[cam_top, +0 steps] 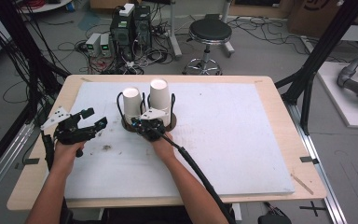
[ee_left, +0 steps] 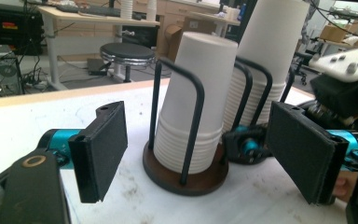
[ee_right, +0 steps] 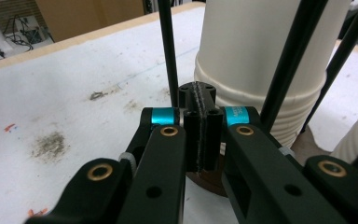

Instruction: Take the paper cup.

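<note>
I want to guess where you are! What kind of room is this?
Probably a robotics lab or workshop: black computer towers among tangled cables on the grey floor, a round black stool, and a wooden table for testing.

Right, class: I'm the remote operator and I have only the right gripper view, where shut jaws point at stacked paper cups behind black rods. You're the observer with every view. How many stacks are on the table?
Observer: Two, each in its own wire holder. The left stack is shorter than the right stack.
Operator: Where's the other gripper?
Observer: The left gripper hovers to the left of both holders, jaws open, with nothing between them.
Operator: And where is mine relative to the stacks?
Observer: The right gripper sits low on the person's side, about where the two holders' bases meet.
</note>
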`<state>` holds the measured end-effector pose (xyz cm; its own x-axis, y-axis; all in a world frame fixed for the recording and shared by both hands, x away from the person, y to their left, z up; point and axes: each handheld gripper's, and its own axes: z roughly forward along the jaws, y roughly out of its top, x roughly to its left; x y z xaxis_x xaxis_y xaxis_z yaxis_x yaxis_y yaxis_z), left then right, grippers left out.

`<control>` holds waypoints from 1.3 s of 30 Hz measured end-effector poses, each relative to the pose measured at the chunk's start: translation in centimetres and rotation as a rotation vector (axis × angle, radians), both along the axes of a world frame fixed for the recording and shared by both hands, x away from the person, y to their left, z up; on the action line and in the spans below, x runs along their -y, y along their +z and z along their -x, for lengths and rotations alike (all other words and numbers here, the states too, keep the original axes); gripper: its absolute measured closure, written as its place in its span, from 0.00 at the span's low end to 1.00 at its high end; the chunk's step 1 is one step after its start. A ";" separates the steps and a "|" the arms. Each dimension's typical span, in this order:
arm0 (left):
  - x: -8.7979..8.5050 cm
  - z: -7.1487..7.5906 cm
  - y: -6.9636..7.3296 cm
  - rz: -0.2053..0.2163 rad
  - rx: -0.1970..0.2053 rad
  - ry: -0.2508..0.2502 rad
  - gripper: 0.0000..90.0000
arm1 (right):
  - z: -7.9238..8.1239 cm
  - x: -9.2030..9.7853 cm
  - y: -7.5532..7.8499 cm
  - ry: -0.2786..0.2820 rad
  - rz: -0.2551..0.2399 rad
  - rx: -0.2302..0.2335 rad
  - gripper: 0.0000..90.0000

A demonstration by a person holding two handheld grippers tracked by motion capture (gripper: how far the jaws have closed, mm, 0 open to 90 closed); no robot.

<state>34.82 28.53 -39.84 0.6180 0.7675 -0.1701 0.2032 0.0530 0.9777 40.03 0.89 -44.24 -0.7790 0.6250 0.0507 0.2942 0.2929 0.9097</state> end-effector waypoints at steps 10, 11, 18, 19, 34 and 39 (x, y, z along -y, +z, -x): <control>1.2 -2.5 3.1 -0.026 0.024 -0.039 0.23 | -0.4 -0.9 -0.2 -0.037 0.003 -0.036 1.00; 1.4 -2.8 3.3 -0.033 0.021 -0.046 0.23 | -0.4 -1.0 -0.2 -0.043 0.003 -0.036 1.00; 2.6 -4.3 4.0 -0.053 0.014 -0.062 0.23 | -0.3 -1.2 -0.1 -0.059 0.027 -0.041 1.00; 2.7 -4.5 4.0 -0.056 0.011 -0.067 0.23 | -0.3 -1.3 -0.2 -0.060 0.030 -0.040 1.00; 4.4 -6.7 3.7 -0.095 -0.014 -0.074 0.23 | -0.3 -1.6 -0.1 -0.089 0.021 -0.065 1.00; 4.9 -7.3 4.4 -0.106 -0.010 -0.088 0.23 | -0.3 -1.6 -0.1 -0.092 0.014 -0.072 1.00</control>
<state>42.12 23.64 -35.41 0.6828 0.7241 -0.0972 0.2119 -0.0690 0.9749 40.34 2.46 -44.37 -0.7132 0.6944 0.0954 0.3846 0.2739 0.8815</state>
